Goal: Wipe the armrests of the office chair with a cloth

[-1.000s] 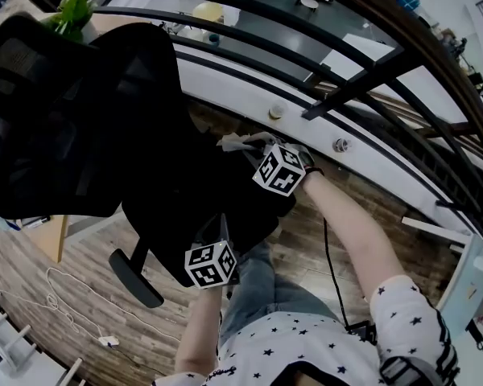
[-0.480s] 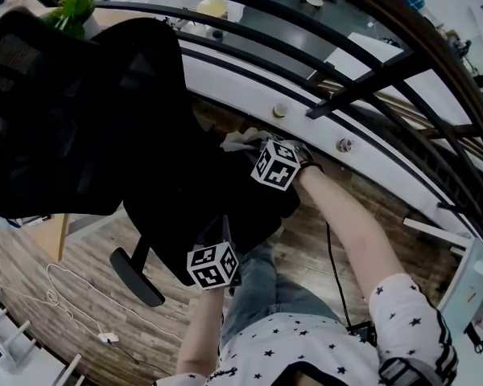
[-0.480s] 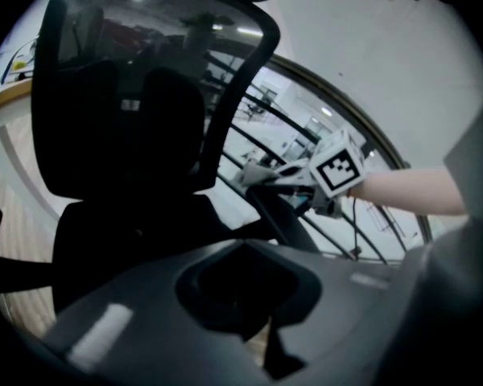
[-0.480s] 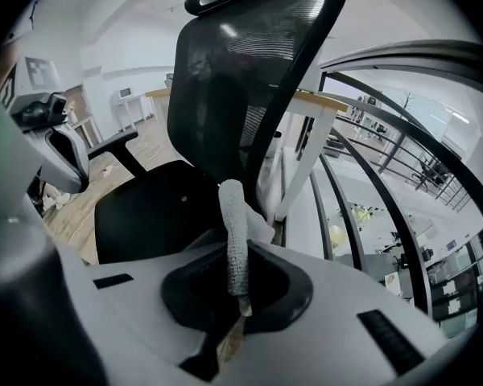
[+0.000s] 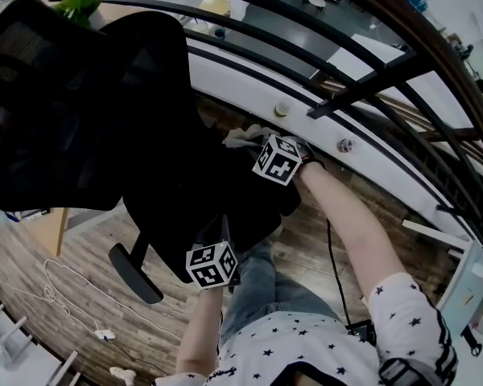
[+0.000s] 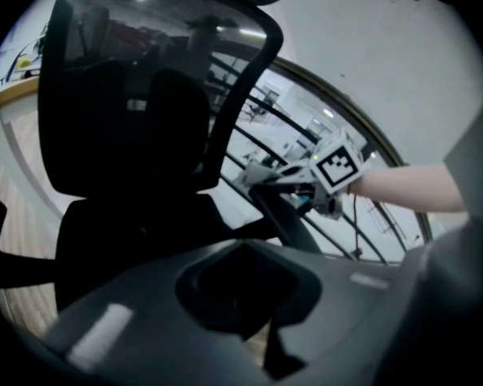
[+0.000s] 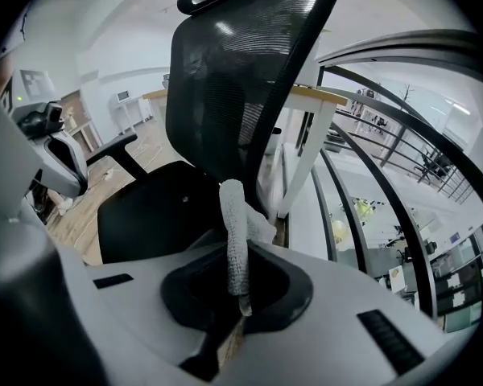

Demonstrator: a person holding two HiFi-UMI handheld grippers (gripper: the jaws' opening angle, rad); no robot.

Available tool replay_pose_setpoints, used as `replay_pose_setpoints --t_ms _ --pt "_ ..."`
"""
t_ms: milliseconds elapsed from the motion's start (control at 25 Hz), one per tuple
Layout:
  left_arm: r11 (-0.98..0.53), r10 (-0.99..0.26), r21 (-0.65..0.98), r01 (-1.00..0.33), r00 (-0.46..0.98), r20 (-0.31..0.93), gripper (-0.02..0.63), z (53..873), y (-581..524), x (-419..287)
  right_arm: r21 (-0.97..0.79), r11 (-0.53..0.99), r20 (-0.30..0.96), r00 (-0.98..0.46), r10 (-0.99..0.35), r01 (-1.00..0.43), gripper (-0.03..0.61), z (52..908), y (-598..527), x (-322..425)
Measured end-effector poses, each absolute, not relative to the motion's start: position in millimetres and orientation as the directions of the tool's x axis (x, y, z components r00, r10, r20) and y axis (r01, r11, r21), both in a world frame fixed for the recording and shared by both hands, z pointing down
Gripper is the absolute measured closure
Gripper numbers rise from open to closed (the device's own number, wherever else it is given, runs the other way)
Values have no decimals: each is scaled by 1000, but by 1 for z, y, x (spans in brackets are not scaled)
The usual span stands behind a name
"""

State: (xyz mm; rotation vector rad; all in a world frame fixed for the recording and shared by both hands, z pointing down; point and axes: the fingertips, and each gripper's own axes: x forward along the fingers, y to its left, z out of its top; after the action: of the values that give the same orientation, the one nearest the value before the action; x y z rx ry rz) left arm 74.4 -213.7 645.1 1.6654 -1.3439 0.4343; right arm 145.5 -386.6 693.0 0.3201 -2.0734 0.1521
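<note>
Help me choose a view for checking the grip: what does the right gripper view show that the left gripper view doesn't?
Only the right gripper view: the right gripper's jaws clamped on the cloth. Only the left gripper view: the person's forearm, the armrest under the cloth, and the left gripper shut, empty. Shared: the office chair, the railing.

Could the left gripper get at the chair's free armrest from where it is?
Probably yes. The left gripper, shut and empty, sits at the front edge of the seat, and only bare floor seems to lie between it and that armrest. The cloth, though, is in the right gripper.
</note>
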Motion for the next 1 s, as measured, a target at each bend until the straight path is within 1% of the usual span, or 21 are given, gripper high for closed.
replay_pose_setpoints --t_ms 160,400,1000 --pt "14 -580 434 -901 346 738 606 642 -212 74 31 953 864 -471 -177 -301 554 692 -383 145" --pt "5 -582 435 -900 351 733 606 639 -208 78 39 959 873 -457 -170 -282 554 693 -375 149" --pt "-17 -584 440 -898 366 725 606 639 -203 87 23 948 868 -464 -176 -316 554 698 -351 165"
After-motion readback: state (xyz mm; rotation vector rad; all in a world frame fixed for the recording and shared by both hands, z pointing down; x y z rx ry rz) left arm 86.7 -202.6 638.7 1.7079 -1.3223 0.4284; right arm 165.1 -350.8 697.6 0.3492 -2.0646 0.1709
